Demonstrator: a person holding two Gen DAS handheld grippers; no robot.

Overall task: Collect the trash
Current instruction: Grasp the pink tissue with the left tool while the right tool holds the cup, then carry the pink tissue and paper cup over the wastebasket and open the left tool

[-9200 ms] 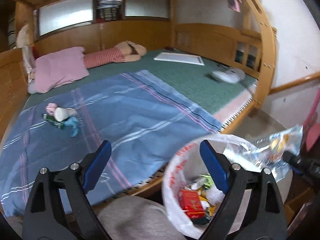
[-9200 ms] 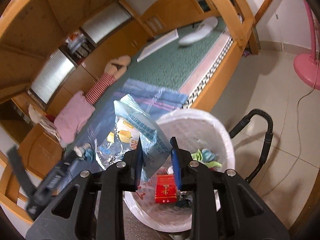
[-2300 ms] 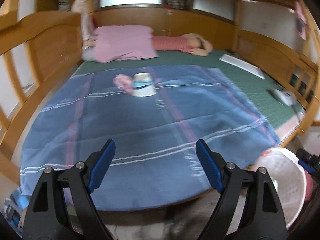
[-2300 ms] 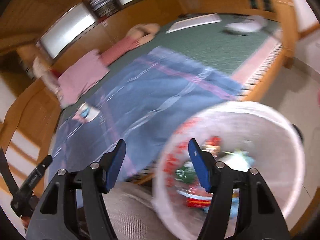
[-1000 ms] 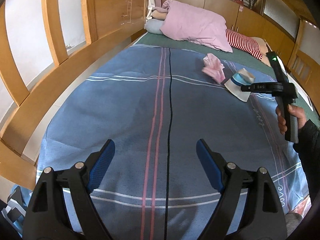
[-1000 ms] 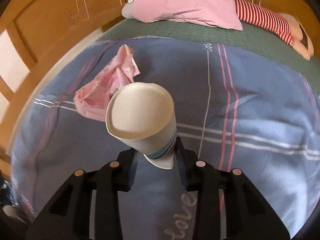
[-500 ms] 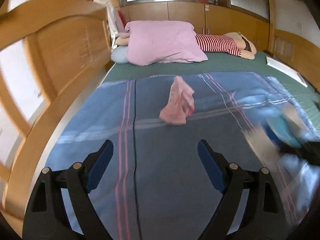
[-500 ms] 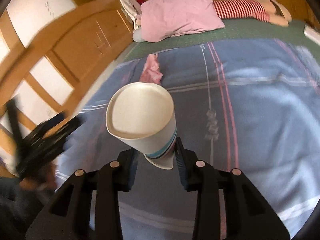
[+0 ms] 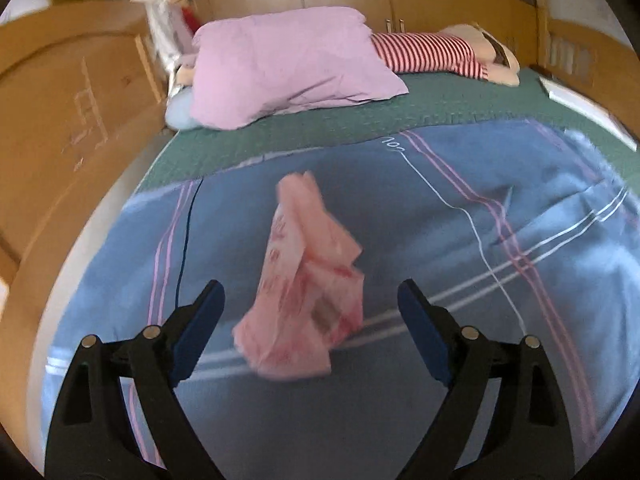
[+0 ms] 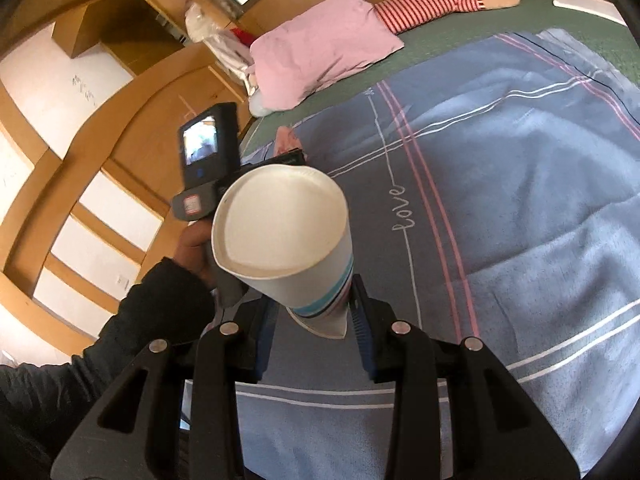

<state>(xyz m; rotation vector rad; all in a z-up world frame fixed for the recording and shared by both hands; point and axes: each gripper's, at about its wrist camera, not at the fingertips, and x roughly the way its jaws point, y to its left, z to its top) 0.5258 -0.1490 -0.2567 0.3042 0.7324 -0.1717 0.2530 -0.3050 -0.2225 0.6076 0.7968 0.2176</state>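
Observation:
A crumpled pink wrapper [image 9: 304, 292] lies on the blue striped blanket [image 9: 460, 232]. My left gripper [image 9: 310, 300] hovers over its near end, open, with the wrapper between the blue pads [image 9: 200, 320] and untouched by them. In the right wrist view my right gripper [image 10: 314, 304] is shut on a white paper cup [image 10: 280, 232] with a blue band, held by its base with the mouth facing the camera. The cup hides most of the pink wrapper [image 10: 286, 138] behind it.
A pink pillow [image 9: 288, 64] and a striped plush toy [image 9: 432, 54] lie at the head of the green mattress [image 9: 440, 112]. A wooden bed rail [image 9: 60, 128] runs along the left. A person's hand [image 10: 192, 240] holds the left tool's screen [image 10: 200, 146] beside the cup.
The left gripper has swung over the bed and closed in on the pink wrapper, now between its pads. The right gripper keeps the cup and has pulled back; the left tool now stands beside it.

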